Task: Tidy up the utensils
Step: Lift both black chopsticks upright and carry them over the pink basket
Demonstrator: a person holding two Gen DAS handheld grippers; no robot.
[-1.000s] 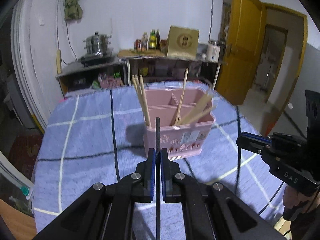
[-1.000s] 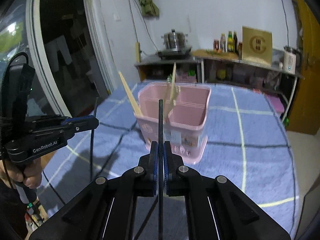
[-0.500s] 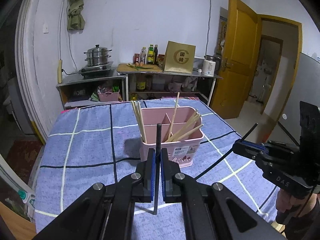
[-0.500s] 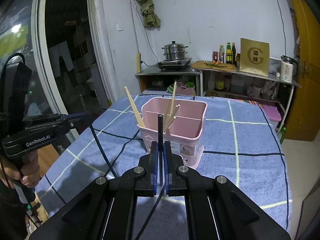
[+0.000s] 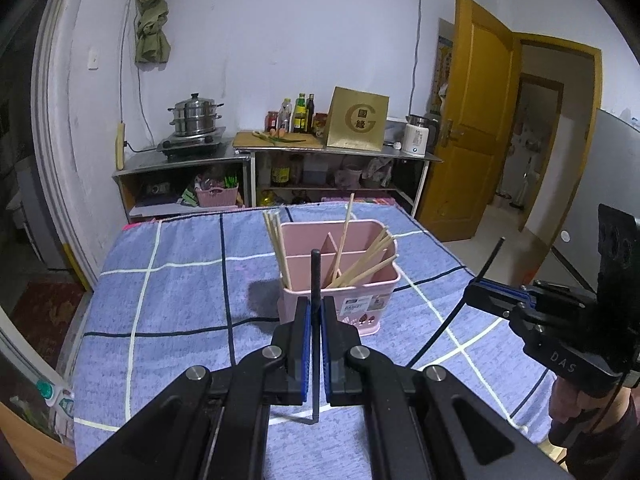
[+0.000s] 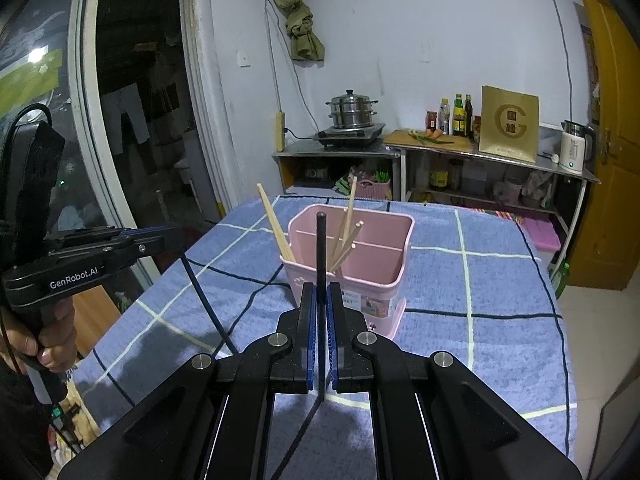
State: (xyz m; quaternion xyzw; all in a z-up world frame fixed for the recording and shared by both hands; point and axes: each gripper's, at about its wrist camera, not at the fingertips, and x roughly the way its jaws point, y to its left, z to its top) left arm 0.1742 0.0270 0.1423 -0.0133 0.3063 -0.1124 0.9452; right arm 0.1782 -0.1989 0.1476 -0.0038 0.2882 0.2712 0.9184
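A pink divided utensil basket (image 5: 372, 300) stands on the blue checked tablecloth, also in the right wrist view (image 6: 384, 280), with several wooden chopsticks (image 5: 360, 268) leaning inside it. My left gripper (image 5: 316, 312) is shut on a black chopstick (image 5: 315, 276), held upright in front of the basket. My right gripper (image 6: 321, 300) is shut on another black chopstick (image 6: 321, 248), also upright, short of the basket. Each gripper shows in the other's view, the right one (image 5: 480, 294) and the left one (image 6: 164, 240), both above the table.
The table (image 5: 180, 300) ends at a near edge and at side edges. Behind it stand metal shelves (image 5: 280, 156) with a steamer pot, bottles, a gold box and a kettle. A yellow door (image 5: 472, 120) is at the right, a glass door (image 6: 120, 120) at the left.
Both grippers have pulled back and risen from the basket, which now looks smaller and farther. Each still holds its black chopstick.
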